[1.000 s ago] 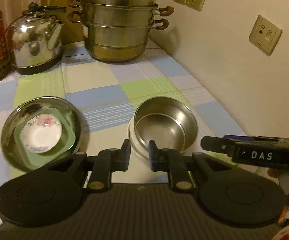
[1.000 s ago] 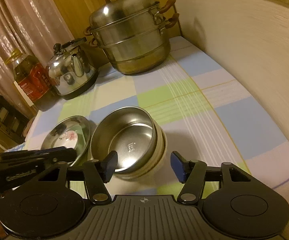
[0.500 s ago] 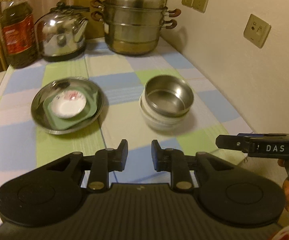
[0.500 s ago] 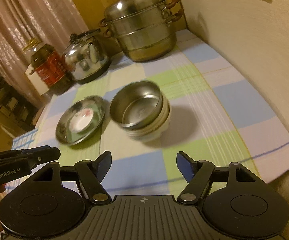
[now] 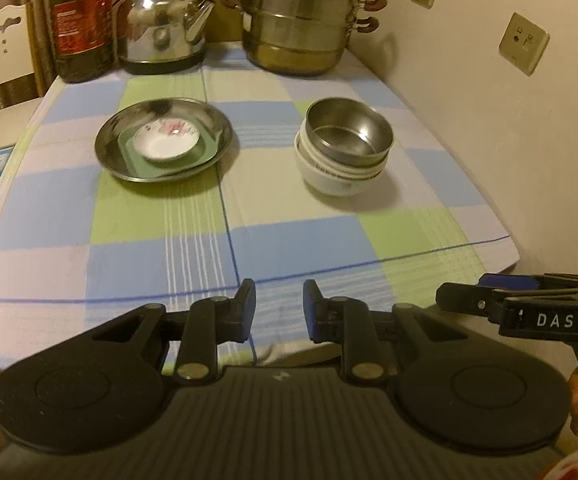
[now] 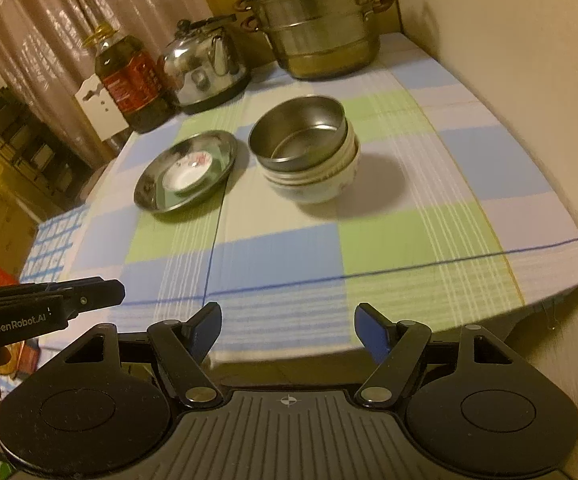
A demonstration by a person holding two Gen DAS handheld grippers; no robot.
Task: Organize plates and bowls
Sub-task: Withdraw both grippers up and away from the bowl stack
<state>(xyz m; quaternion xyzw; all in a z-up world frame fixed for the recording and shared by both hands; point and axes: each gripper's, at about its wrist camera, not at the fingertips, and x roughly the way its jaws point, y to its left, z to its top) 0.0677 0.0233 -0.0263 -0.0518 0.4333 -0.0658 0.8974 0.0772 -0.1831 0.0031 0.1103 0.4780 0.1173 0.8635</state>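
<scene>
While the left gripper (image 5: 277, 304) gapes narrowly, the right gripper (image 6: 289, 330) spreads wide, both empty.

Far ahead of the tool, at the back of the checked blue, green and cream tablecloth (image 5: 289, 216), a tiered stainless-steel steamer pot with brown handles (image 5: 301, 20) stands against the beige wall (image 5: 489, 140). Just left of it sits a shiny steel kettle with a black base (image 5: 165, 28), and left again a large brown oil bottle with a red label (image 5: 81, 24). Three cream wall sockets (image 5: 523, 42) lie ahead to the right. A white chair back (image 5: 3, 46) rises beyond the cloth's far left corner before pale curtains (image 6: 69, 12).
</scene>
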